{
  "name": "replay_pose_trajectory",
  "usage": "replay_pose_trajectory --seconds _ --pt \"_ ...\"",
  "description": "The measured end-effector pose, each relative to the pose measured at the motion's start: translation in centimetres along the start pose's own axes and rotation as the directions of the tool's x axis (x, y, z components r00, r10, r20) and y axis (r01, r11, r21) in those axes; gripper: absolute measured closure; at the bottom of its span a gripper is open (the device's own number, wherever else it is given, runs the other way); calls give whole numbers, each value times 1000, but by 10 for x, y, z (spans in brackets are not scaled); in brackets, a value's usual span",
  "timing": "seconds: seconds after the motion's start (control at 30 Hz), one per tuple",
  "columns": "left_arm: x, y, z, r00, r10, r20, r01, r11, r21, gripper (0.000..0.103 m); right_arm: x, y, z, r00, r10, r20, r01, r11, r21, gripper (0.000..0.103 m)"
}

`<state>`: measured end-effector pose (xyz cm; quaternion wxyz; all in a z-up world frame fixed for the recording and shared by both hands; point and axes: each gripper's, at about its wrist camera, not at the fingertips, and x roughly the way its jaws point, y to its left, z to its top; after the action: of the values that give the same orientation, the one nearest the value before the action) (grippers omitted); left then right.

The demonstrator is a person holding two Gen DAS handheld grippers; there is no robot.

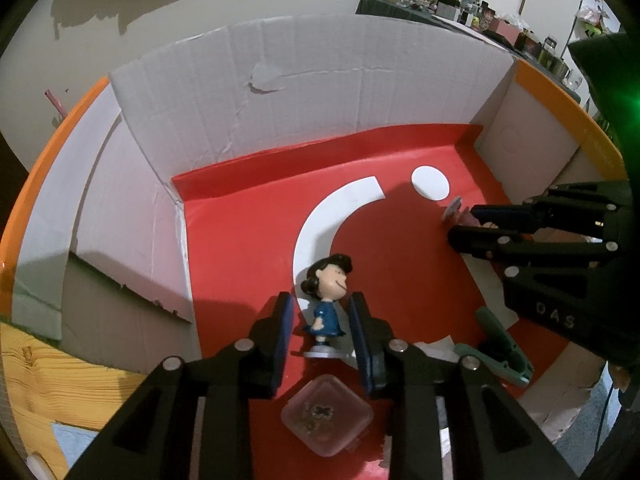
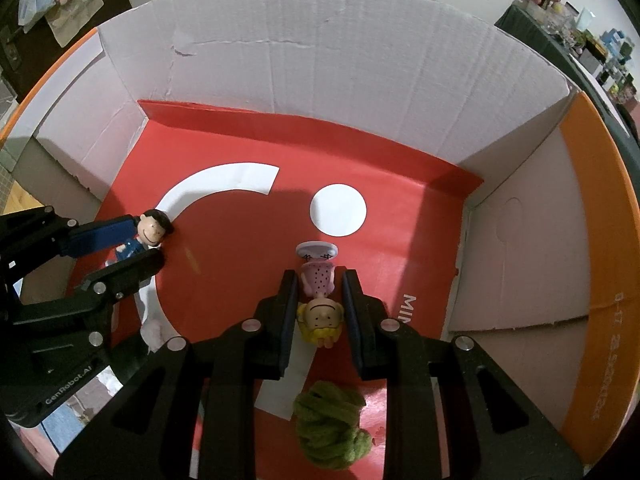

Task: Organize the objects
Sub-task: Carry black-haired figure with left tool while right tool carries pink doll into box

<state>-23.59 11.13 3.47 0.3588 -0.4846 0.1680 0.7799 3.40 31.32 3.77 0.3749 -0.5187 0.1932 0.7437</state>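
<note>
Both grippers reach into a white cardboard box (image 1: 280, 92) with a red floor. A dark-haired figurine in a blue dress (image 1: 326, 308) stands upright on its round base between the fingers of my left gripper (image 1: 320, 320); the pads stand a little apart from its sides. It also shows in the right wrist view (image 2: 146, 236). My right gripper (image 2: 320, 304) is shut on a yellow-haired figurine in a pink dotted dress (image 2: 320, 300), held upside down with its base pointing away. In the left wrist view the right gripper (image 1: 460, 224) shows at the right.
A clear plastic case (image 1: 327, 420) lies under the left gripper. A green clip (image 1: 504, 348) lies on the box floor at the right. A ball of green yarn (image 2: 330, 424) lies under the right gripper. A small pink fluffy thing (image 2: 152, 334) lies at the left. Box walls (image 2: 320, 60) enclose all sides.
</note>
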Motion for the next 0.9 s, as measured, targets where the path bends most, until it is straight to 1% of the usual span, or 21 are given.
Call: replay_pose_trajectory --seconds 0.2,0.27,0.3,0.6,0.8,0.9 --pt "-2 3 -2 1000 -4 -1 4 1000 -4 72 -7 -23 -21 1000 1 3 -1 1000 -2 81" --pt "-4 4 -2 1000 -5 0 5 1000 -6 68 -9 -30 -27 1000 -1 3 1 1000 -3 81" --pt "-5 5 -3 1000 -5 3 5 1000 -6 67 -10 -34 -30 1000 -1 3 1 1000 -3 81" --pt "-13 10 -2 1000 -13 16 13 1000 -9 67 -24 -74 -64 1000 4 5 -4 1000 5 81" --pt "-22 20 -9 1000 -16 24 17 1000 -15 67 -37 -103 -89 1000 0 18 0 1000 0 81" --pt "-26 22 -13 999 -12 36 13 1000 -22 62 -46 -116 -102 1000 -7 29 8 1000 -13 81"
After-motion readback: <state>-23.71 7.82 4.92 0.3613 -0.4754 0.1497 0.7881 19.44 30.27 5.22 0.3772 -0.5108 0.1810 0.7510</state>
